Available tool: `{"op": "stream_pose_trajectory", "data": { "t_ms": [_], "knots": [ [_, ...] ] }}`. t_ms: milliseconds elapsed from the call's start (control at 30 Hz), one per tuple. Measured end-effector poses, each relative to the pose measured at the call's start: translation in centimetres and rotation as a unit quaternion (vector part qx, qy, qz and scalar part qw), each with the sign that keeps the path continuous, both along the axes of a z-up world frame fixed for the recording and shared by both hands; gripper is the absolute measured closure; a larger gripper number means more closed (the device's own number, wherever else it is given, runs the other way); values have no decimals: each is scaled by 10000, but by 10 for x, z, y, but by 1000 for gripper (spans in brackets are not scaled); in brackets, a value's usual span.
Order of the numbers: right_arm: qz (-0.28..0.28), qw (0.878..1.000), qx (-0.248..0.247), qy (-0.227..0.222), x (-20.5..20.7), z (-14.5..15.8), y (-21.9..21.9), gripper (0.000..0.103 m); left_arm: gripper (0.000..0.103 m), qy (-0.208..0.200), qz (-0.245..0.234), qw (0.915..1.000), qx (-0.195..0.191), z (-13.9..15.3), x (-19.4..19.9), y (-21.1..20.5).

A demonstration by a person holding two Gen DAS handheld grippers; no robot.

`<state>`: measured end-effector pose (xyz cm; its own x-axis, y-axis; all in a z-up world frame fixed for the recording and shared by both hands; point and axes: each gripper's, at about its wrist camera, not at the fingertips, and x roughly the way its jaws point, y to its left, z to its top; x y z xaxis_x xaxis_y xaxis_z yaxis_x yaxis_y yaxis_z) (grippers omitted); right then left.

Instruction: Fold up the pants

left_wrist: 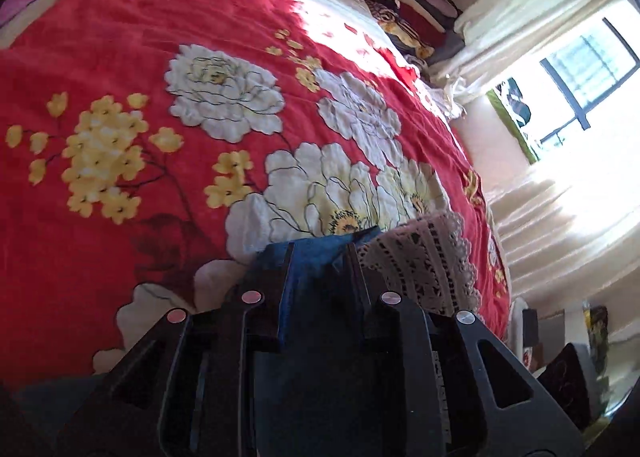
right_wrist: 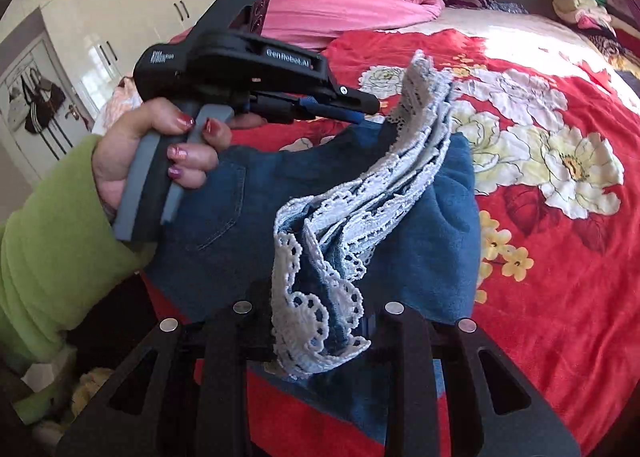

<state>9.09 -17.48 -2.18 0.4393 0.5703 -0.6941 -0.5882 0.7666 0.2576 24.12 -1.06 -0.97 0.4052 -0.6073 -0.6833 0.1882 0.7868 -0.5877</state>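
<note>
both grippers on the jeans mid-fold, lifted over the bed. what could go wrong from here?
1. The right gripper pinches mostly the lace trim, which hangs in loose layers; it could slip free or stretch.
2. The left gripper bites only a small edge of the jeans, so the hanging weight might pull it out.
3. The denim sags bunched between the two grips; set on the blanket like that, it would likely crease.

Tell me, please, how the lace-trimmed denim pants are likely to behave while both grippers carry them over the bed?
The pants will probably stay floppy: they sag between the left gripper and right gripper. The lace trim looks delicate and may snag. The bunched denim seems fairly heavy, so it could slip.
</note>
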Motion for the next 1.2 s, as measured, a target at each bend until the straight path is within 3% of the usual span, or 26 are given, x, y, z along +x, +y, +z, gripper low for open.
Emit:
{"op": "stream_pose_trajectory", "data": {
  "t_ms": [67, 133, 200, 267, 467, 567, 700, 833, 867, 1000, 1100, 1133, 1200],
  "knots": [
    [193, 9991, -337, -186, -8, -1, 17, 75, 75, -54, 307, 9989, -346, 10, -8, 31],
    [378, 9967, -638, -339, -13, -5, 31, 72, 66, -152, 410, 9981, -444, 16, -17, 50],
    [585, 9939, -847, -400, -17, -9, 44, 62, 62, -106, 406, 9974, -578, 16, -24, 57],
    [795, 9927, -831, -374, -20, -11, 53, 50, 58, -58, 340, 9976, -598, 12, -29, 55],
    [1183, 9917, -301, -414, -29, 9, 48, 43, 47, 81, 172, 9984, -526, -4, -29, 37],
    [797, 9954, -101, -516, -17, 26, 23, 39, 45, 169, 142, 9992, -343, -10, -23, 30],
    [-136, 9983, -171, -548, 23, 35, -21, 39, 44, 392, 181, 9989, -187, -22, -17, 27],
    [-635, 9977, -163, 158, 82, 17, -46, 38, 44, 521, 186, 9983, -162, -31, -14, 24],
    [-747, 9968, -76, 262, 96, 13, -51, 38, 44, 522, 204, 9983, -165, -31, -14, 23],
    [-652, 9959, 130, 621, 143, -4, -49, 40, 79, 505, 161, 9984, -175, -30, -17, 18],
    [-473, 9946, 201, 905, 169, -20, -41, 40, 89, 457, 124, 9986, -235, -24, -20, 19],
    [-388, 9933, 238, 1059, 176, -27, -39, 46, 89, 419, 113, 9988, -238, -21, -22, 19],
    [-263, 9902, 462, 1292, 178, -36, -37, 73, 90, 321, 66, 9991, -259, -13, -27, 21]
  ]
}}
